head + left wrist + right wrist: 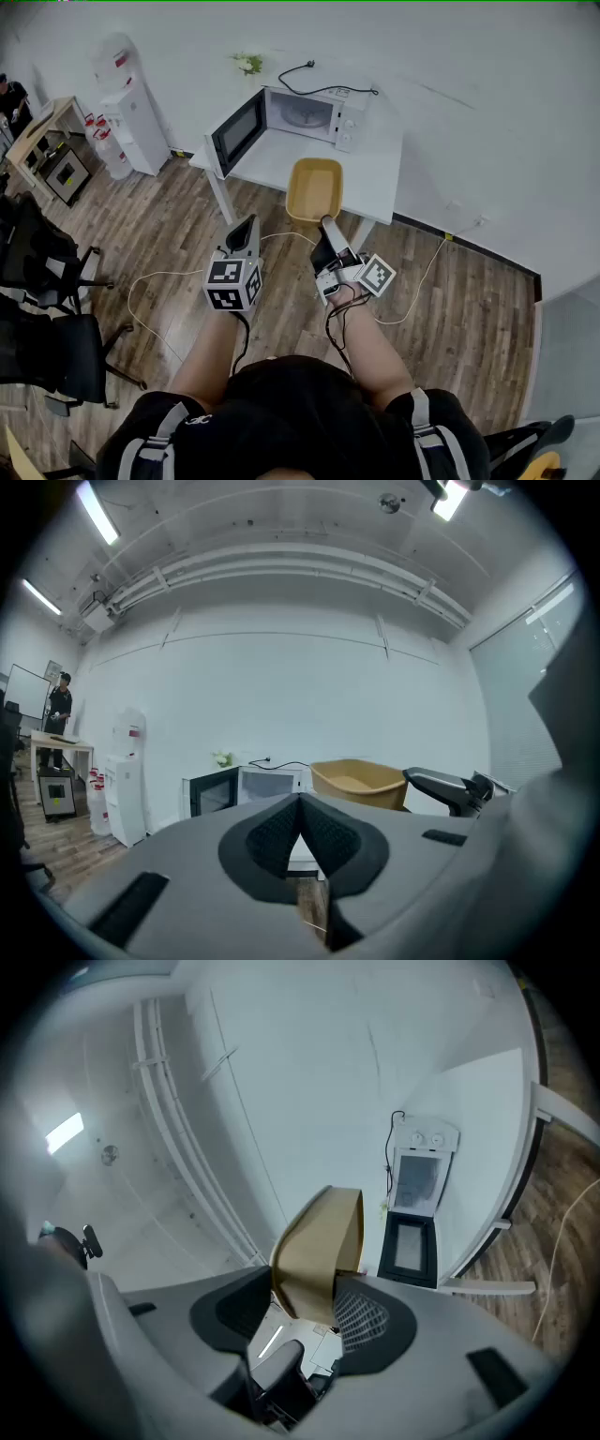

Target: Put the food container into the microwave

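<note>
Person's forearms reach toward the white table that carries the microwave. The microwave door stands open to the left, and nothing seems to block the cavity. The tan food container sits just in front of the microwave. The right gripper clamps its near rim, likely to carry it in. Lifted or resting: unclear. The left gripper, jaws together on nothing, idles left of the container. A water dispenser stands well left of the microwave.

Dark grey left tool and right tool, checker-marked cubes, black cables, black shirt.
</note>
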The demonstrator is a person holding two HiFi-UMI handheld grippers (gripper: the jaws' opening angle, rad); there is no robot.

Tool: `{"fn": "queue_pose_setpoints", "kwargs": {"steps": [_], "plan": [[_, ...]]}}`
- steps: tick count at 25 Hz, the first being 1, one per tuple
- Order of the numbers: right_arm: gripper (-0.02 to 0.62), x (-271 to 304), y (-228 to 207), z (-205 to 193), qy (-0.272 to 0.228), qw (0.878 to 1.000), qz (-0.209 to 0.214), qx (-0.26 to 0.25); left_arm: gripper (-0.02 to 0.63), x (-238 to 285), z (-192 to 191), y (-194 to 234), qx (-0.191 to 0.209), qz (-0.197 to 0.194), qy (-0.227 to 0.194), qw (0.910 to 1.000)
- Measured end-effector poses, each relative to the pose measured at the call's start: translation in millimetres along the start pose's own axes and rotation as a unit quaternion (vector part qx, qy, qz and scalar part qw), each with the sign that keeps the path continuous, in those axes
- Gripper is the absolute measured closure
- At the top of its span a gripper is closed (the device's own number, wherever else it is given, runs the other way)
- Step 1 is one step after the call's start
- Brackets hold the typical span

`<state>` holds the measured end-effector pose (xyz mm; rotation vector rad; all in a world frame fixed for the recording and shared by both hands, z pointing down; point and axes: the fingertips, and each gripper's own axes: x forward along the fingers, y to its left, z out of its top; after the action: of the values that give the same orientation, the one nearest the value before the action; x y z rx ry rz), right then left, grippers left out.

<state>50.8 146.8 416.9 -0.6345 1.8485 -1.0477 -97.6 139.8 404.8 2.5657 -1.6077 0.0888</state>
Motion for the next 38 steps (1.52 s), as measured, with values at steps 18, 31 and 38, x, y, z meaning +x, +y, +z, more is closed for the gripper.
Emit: {"fn": "queue_pose_setpoints", "kwargs": {"steps": [18,31,38], "plan": [[0.387,24,-17,-1,-0.001,1.000,0.011,-0.028,0.592,15,-3,30,0.006,-0.002,-0.001,1.0000],[0.387,58,-42,-13,-0.026,0.999,0.016,-0.031,0.592,32,-6,74,0.012,-0.021,-0.006,0.9997],[0.387,88,-91,22,-0.027,0.999,0.013,-0.033,0.592,94,-10,86,0.021,-0.021,-0.005,0.9995]]}}
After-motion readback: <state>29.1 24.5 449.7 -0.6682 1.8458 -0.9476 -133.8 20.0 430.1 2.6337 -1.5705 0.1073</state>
